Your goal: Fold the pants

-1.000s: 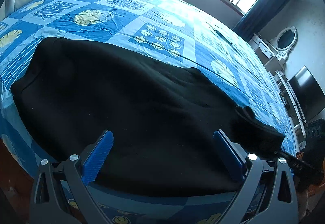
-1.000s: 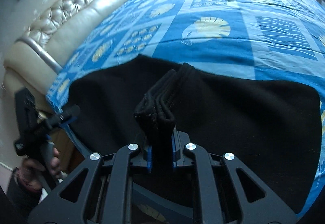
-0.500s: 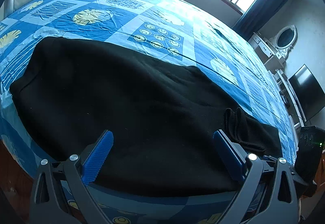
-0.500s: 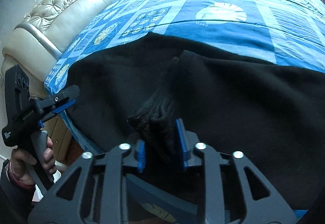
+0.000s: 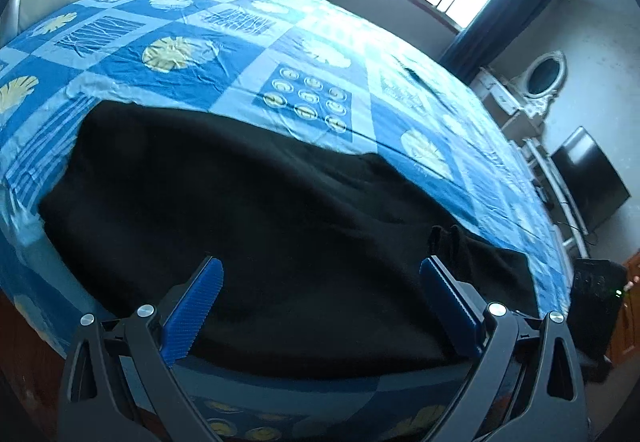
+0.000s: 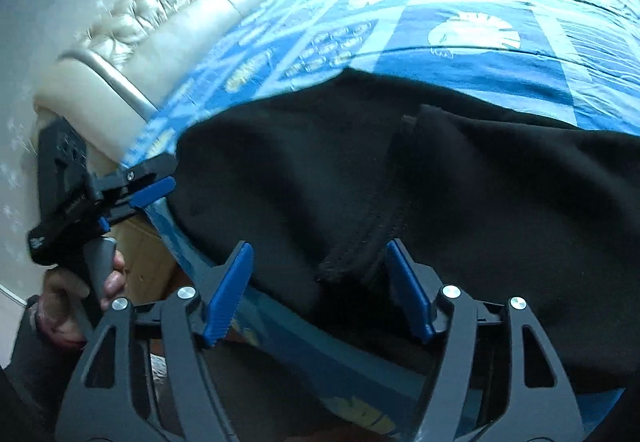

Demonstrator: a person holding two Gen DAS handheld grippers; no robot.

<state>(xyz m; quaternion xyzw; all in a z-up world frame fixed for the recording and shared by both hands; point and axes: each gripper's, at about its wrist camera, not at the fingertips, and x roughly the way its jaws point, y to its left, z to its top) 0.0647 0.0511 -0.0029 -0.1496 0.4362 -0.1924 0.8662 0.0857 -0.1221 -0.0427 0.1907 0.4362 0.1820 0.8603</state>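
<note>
Black fleece pants (image 5: 256, 234) lie spread flat across a bed covered in a blue patchwork sheet printed with pale leaves and rings (image 5: 248, 53), stretching ahead of both grippers and running to the near edge of the mattress. Beyond the sheet, a cream tufted leather headboard (image 6: 160, 9) stands far ahead and to the left of the right gripper. Straight in front of the right gripper (image 6: 320, 278) a thick folded cuff of the pants (image 6: 360, 242) rises in a ridge — it sits between the blue pads, close to the right-hand one, but neither pad presses on it; these jaws have just been opening and stand apart. The left gripper (image 5: 320, 274) hovers over the near hem with its jaws spread wide and nothing between them. In the right wrist view that same tool appears at the left edge, a hand (image 6: 68, 282) wrapped round its grey handle.
</note>
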